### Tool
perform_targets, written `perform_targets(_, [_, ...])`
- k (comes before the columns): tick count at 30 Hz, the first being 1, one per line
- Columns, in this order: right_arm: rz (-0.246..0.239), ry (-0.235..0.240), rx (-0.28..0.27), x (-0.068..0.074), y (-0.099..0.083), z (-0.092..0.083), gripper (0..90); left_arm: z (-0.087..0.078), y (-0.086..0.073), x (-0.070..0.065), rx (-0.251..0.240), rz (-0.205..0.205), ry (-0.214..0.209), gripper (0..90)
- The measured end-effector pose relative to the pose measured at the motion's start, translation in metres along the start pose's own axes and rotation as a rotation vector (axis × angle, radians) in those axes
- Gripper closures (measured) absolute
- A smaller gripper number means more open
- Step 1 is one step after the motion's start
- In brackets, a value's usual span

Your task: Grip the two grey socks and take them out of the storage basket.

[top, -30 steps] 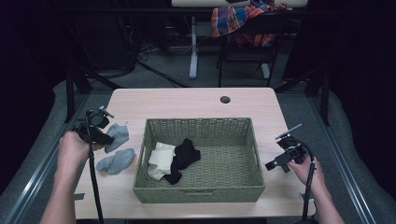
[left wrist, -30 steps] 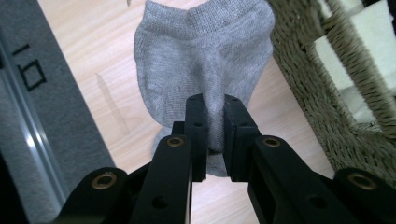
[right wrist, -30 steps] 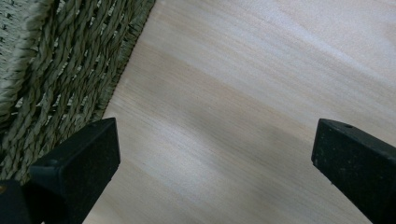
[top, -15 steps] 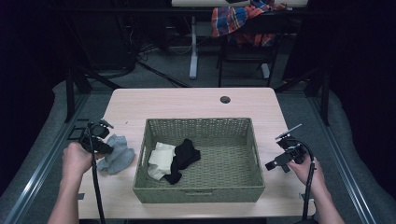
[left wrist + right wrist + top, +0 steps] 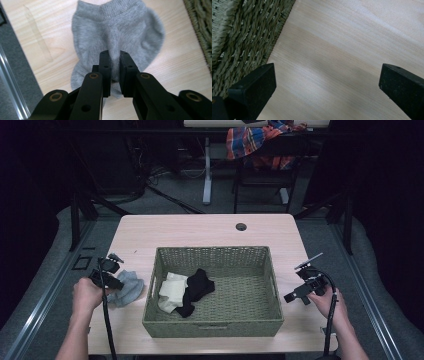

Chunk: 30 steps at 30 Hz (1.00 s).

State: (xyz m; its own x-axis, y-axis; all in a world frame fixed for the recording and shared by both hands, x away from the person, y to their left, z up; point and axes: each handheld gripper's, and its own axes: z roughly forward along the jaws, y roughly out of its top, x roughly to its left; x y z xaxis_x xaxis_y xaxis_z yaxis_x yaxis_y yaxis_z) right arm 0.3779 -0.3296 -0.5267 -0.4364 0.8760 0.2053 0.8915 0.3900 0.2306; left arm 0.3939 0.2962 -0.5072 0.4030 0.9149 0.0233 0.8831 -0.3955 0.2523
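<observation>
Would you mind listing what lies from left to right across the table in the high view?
Left gripper → grey sock → cream sock → black sock → right wall of the woven basket → right gripper.

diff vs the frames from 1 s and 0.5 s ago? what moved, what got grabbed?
The left gripper came back toward the person and down onto the grey sock, and its jaws are now pinched on a fold of it. The sock pile beside the basket looks bunched together where it lay more spread before. Unchanged: the right gripper, open over bare table; the white sock and black sock in the basket.
</observation>
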Motion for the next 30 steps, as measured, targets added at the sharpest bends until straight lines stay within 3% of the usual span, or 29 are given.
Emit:
perform_targets(4, [0.004, 0.016, -0.002, 0.0, 0.0, 0.0, 0.8, 0.01, -0.001, 0.002, 0.027, -0.011, -0.013, 81.9])
perform_targets(8, [-0.004, 0.0, 0.003, 0.0, 0.0, -0.001, 0.8, 0.02, -0.001, 0.008, 0.044, -0.042, -0.037, 79.9])
perform_targets(10, [0.019, 0.0, -0.023, 0.001, -0.002, 0.001, 0.8, 0.023, -0.002, 0.009, 0.05, -0.05, -0.038, 78.9])
perform_targets(11, [-0.002, 0.005, 0.005, -0.001, -0.001, -0.001, 0.8, 0.026, -0.002, 0.011, 0.065, -0.049, -0.039, 76.3])
perform_targets(15, [0.003, 0.0, -0.002, 0.0, -0.001, -0.001, 0.8, 0.028, -0.003, 0.012, 0.071, -0.056, -0.046, 71.3])
perform_targets(16, [0.0, -0.001, 0.002, 0.0, -0.001, -0.001, 0.8, 0.027, -0.003, 0.013, 0.071, -0.064, -0.046, 68.2])
perform_targets(17, [-0.001, -0.001, 0.002, -0.001, -0.001, -0.001, 0.8, 0.024, -0.004, 0.014, 0.072, -0.073, -0.043, 56.5])
perform_targets(20, [0.027, 0.015, -0.033, 0.001, -0.002, 0.001, 0.8, 0.018, -0.005, 0.015, 0.06, -0.091, -0.041, 35.7])
perform_targets(21, [0.026, 0.015, -0.033, 0.001, -0.002, 0.001, 0.8, 0.014, -0.006, 0.015, 0.051, -0.101, -0.03, 35.7])
perform_targets(22, [0.026, 0.015, -0.033, 0.001, -0.002, 0.0, 0.8, 0.009, -0.007, 0.014, 0.046, -0.103, -0.01, 26.8])
perform_targets(23, [0.001, 0.006, -0.003, -0.001, -0.001, -0.002, 0.8, -0.002, -0.009, 0.012, 0.031, -0.105, 0.004, 12.1])
perform_targets(26, [0.006, 0.009, -0.007, -0.001, -0.001, -0.002, 0.8, -0.012, -0.013, 0.008, 0.011, -0.111, 0.026, 0.0])
perform_targets(27, [0.007, 0.009, -0.008, -0.001, -0.002, -0.002, 0.8, -0.021, -0.018, 0.002, -0.005, -0.106, 0.039, 0.1])
perform_targets(30, [0.032, 0.012, -0.036, 0.001, -0.003, 0.0, 0.8, -0.027, -0.025, -0.006, -0.009, -0.098, 0.054, 0.0])
